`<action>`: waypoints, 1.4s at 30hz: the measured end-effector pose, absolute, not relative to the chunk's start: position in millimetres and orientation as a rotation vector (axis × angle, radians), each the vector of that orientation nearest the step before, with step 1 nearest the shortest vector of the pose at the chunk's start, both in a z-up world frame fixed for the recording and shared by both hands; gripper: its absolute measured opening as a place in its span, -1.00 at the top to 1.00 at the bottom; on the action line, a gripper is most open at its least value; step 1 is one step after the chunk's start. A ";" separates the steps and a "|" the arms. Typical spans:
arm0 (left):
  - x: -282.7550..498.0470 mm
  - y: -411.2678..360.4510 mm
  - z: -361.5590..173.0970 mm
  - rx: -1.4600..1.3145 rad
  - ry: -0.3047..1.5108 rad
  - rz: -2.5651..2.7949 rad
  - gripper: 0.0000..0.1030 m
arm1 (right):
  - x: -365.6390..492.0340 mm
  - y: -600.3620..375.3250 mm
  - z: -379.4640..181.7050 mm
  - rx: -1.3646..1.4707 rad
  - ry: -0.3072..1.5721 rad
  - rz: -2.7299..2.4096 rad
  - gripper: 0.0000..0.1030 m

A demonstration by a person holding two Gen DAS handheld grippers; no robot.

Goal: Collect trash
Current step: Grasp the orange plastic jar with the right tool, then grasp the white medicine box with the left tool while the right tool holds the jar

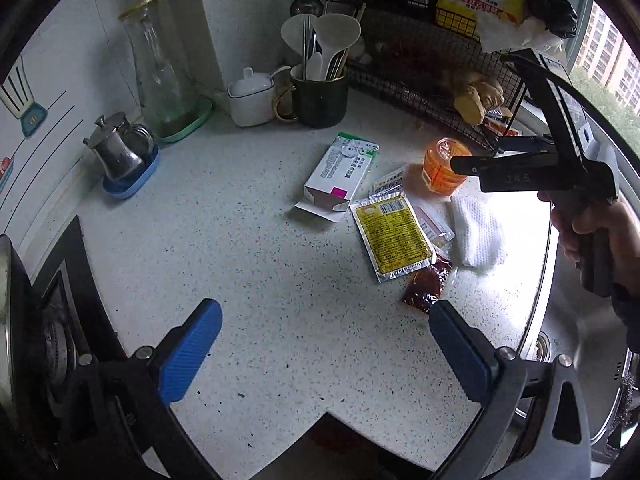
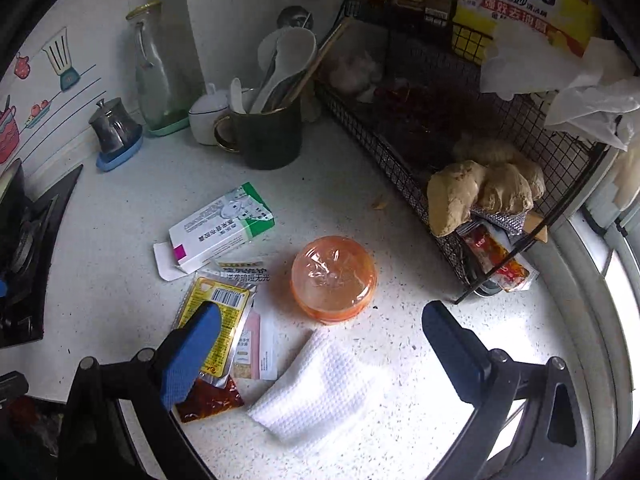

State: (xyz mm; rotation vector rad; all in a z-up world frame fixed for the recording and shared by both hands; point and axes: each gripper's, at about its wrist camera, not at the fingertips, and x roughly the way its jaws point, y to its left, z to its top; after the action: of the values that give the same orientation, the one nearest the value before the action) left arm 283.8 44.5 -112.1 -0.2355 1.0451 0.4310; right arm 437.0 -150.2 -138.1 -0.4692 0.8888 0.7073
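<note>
Trash, a flat yellow foil packet [image 2: 218, 316], lies on the white speckled counter [image 2: 120, 280] just under the right gripper [image 2: 320, 344]. Both grippers, left gripper [image 1: 326, 344] too, are wide open and empty.

The table [image 2: 340, 200] looks like speckled white stone, smooth with a soft sheen. The yellow sachet [image 2: 224, 312] is glossy foil-edged plastic, and the red sauce packet [image 2: 212, 400] is shiny clear film. The medicine box [image 2: 220, 228] is matt cardboard. The white tissue [image 2: 316, 392] is soft paper with a dimpled, embossed weave. The orange cup [image 2: 334, 280] is translucent plastic under crinkled glossy film. The rack [image 2: 420, 152] is black wire mesh. The small pot [image 2: 110, 124] is polished metal. Each hand-held gripper's pads [image 2: 192, 356] are blue ribbed plastic or rubber.
</note>
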 end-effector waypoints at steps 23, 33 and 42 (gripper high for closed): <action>360.4 87.8 -157.1 -0.209 1.143 0.323 -1.00 | 436.2 -172.4 -132.7 -0.463 0.888 0.777 -0.25; 426.0 108.8 -187.4 -0.080 1.190 0.234 -1.00 | 433.6 -198.7 -127.7 -0.415 0.902 0.807 -0.25; 468.8 116.1 -212.3 0.028 1.257 0.158 -1.00 | 441.3 -184.1 -145.8 -0.394 0.944 0.831 -0.25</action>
State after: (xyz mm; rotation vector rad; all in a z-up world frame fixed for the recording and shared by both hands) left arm 468.8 116.1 -212.3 0.0284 1.2570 0.1577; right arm 441.3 -184.1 -145.8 -0.3940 0.9437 0.8307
